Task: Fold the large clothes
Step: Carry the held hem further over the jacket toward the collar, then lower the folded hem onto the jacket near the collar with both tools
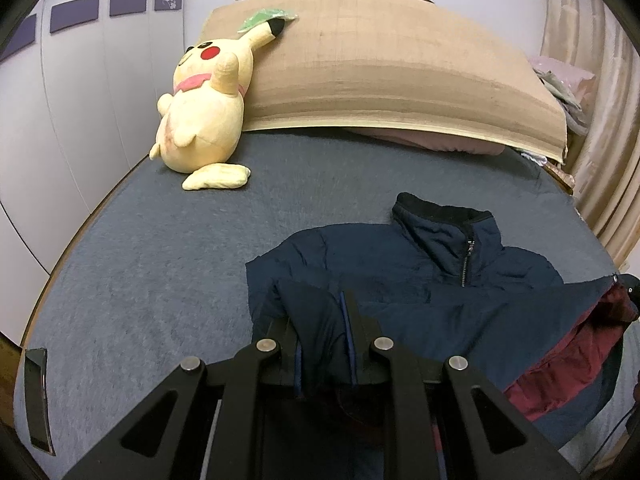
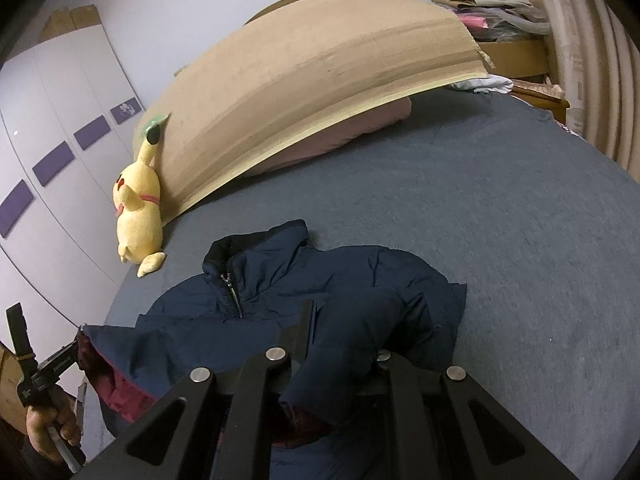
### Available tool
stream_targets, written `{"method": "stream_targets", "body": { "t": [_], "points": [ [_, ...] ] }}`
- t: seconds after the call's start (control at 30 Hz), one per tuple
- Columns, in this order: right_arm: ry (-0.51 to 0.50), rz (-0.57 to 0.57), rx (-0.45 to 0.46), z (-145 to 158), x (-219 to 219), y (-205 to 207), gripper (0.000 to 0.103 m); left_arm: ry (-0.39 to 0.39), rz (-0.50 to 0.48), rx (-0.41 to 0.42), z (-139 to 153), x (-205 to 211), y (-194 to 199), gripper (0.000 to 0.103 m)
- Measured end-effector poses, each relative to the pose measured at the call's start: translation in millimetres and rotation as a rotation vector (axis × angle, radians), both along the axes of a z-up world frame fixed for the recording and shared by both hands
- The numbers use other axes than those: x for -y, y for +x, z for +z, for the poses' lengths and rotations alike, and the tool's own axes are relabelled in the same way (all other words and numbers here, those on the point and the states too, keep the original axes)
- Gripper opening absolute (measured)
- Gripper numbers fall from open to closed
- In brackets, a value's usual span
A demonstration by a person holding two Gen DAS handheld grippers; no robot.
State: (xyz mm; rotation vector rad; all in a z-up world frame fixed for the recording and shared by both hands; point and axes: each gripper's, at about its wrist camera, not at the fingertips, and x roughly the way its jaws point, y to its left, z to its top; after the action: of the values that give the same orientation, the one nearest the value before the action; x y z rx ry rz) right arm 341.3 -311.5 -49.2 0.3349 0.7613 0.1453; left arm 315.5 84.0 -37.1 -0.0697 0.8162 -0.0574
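A navy padded jacket [image 1: 400, 276] with a dark red lining [image 1: 560, 364] lies on the grey bed, collar and zip toward the headboard. My left gripper [image 1: 320, 320] is shut on a fold of its lower hem, lifted off the bed. In the right wrist view the jacket [image 2: 304, 292] lies the same way. My right gripper [image 2: 340, 332] is shut on the hem at the other side, fabric draped over one finger. The left gripper [image 2: 76, 340] also shows at the lower left, holding the hem with the lining exposed.
A yellow plush toy [image 1: 204, 112] leans at the bed's far left against a tan board [image 1: 392, 64] propped on a pillow. White wardrobe doors [image 1: 80, 100] stand left. Curtains [image 1: 600, 120] and piled clothes [image 2: 496, 4] are right. Grey bed sheet [image 2: 500, 220] spreads around.
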Motion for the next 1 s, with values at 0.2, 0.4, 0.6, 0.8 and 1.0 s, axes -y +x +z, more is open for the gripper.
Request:
{"method": "stream_targets", "body": {
  "t": [0.2,0.4,0.6,0.8,1.0],
  "points": [
    [-0.016,0.000,0.000,2.9,-2.2,11.8,0.012,0.005,-0.006,0.000,1.1,2.3,11.0,0.017],
    [-0.005,0.001,0.014,14.5,1.9,23.8,0.012,0.002,-0.010,0.024,13.1,4.2,25.0,0.017],
    [-0.004,0.003,0.011,23.2,1.2,49.6,0.011,0.015,0.001,0.027,16.5,8.2,43.2,0.017],
    [-0.010,0.001,-0.024,13.5,-0.3,73.1,0.011,0.030,0.001,0.006,9.0,10.0,61.9,0.017],
    [-0.020,-0.001,-0.057,1.1,1.3,88.6,0.011,0.044,0.000,-0.023,-4.7,15.2,76.4,0.017]
  ]
}}
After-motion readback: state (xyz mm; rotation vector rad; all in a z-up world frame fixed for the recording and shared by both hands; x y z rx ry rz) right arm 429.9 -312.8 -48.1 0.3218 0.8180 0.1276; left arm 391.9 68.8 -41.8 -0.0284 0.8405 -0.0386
